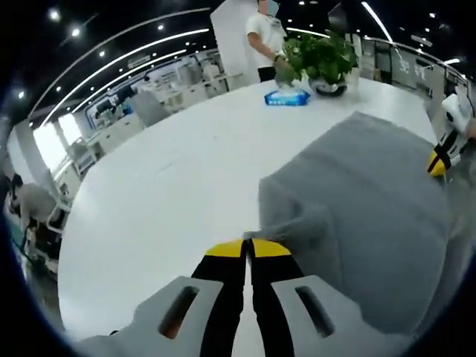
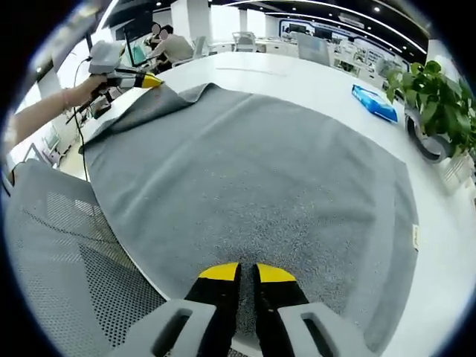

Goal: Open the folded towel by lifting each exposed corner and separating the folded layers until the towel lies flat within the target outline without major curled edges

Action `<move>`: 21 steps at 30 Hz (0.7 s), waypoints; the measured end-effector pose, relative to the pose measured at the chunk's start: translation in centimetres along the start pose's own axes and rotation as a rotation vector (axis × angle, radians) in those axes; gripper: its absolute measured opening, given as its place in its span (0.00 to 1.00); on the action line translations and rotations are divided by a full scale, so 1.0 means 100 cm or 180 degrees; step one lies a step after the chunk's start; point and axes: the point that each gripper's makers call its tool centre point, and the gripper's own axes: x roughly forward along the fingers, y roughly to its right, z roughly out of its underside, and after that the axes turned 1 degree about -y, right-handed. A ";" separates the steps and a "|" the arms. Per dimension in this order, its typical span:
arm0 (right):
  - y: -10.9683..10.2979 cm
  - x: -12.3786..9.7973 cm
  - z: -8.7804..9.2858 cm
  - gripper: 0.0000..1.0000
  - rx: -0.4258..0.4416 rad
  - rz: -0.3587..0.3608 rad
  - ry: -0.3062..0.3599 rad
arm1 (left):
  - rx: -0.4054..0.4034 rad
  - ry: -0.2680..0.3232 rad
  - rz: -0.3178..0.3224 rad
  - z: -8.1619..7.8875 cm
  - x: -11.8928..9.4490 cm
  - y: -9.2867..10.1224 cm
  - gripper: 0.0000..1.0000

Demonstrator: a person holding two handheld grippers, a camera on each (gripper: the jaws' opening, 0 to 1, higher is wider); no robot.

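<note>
On the broad white oval table (image 1: 171,171), the grey terry towel (image 2: 245,186) lies spread nearly flat, its long axis running away from the right gripper (image 2: 247,272) toward the far corner. The right gripper view shows that corner clenched by the left gripper (image 2: 152,81); the left gripper view shows it bunched just beyond the closed yellow tips (image 1: 248,248). The right gripper's jaws look closed, perhaps on the near hem. Bare tabletop surrounds a green potted plant (image 1: 321,58) and a blue packet (image 1: 286,97).
</note>
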 end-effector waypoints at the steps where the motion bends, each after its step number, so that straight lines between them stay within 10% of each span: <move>1: 0.000 0.000 0.000 0.04 0.0003 -0.0001 0.0000 | -0.0003 -0.0010 -0.0035 0.000 -0.002 -0.008 0.01; 21: 0.001 0.000 0.000 0.03 0.0077 -0.0015 0.0029 | -0.0264 -0.0228 -0.0513 0.032 0.003 -0.109 0.01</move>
